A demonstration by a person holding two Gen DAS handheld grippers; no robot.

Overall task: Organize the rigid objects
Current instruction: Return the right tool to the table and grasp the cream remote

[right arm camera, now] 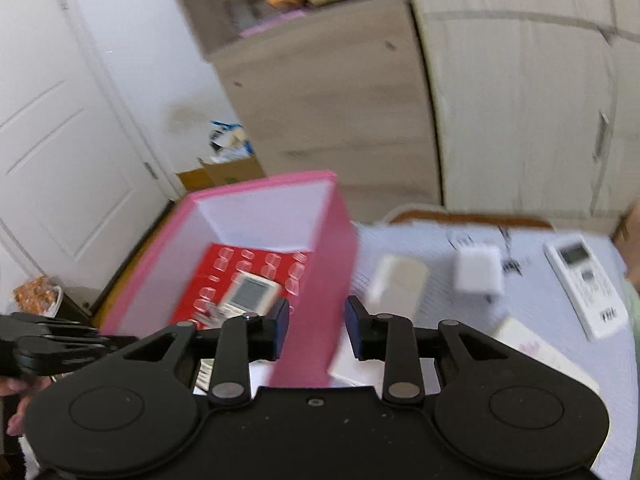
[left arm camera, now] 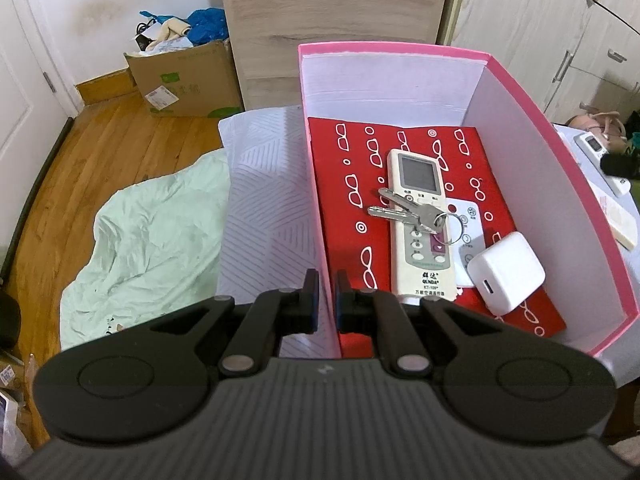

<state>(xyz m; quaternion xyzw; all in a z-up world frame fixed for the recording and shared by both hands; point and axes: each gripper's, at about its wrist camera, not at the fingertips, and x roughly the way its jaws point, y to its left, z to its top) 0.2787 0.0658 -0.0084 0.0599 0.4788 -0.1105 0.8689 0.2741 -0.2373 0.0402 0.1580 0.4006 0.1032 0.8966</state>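
Observation:
A pink box point(left arm camera: 576, 184) with white inner walls stands on the table. Inside lie a red booklet point(left arm camera: 348, 200), a white remote point(left arm camera: 420, 216), a set of keys point(left arm camera: 404, 210) on the remote, and a white charger block point(left arm camera: 506, 272). My left gripper point(left arm camera: 327, 300) is shut on the box's left wall, near its front corner. My right gripper point(right arm camera: 317, 320) is open and empty above the box's right wall point(right arm camera: 320, 280). On the table to the right lie a white case point(right arm camera: 398, 284), a white cube point(right arm camera: 478, 274) and a second remote point(right arm camera: 586, 290). The right view is blurred.
A patterned white cloth point(left arm camera: 260, 184) covers the table. A mint sheet point(left arm camera: 152, 232) and a cardboard box point(left arm camera: 188, 80) sit on the wooden floor to the left. A wooden cabinet point(left arm camera: 332, 28) and wardrobe doors point(right arm camera: 520, 120) stand behind. A white card point(right arm camera: 536, 352) lies near my right gripper.

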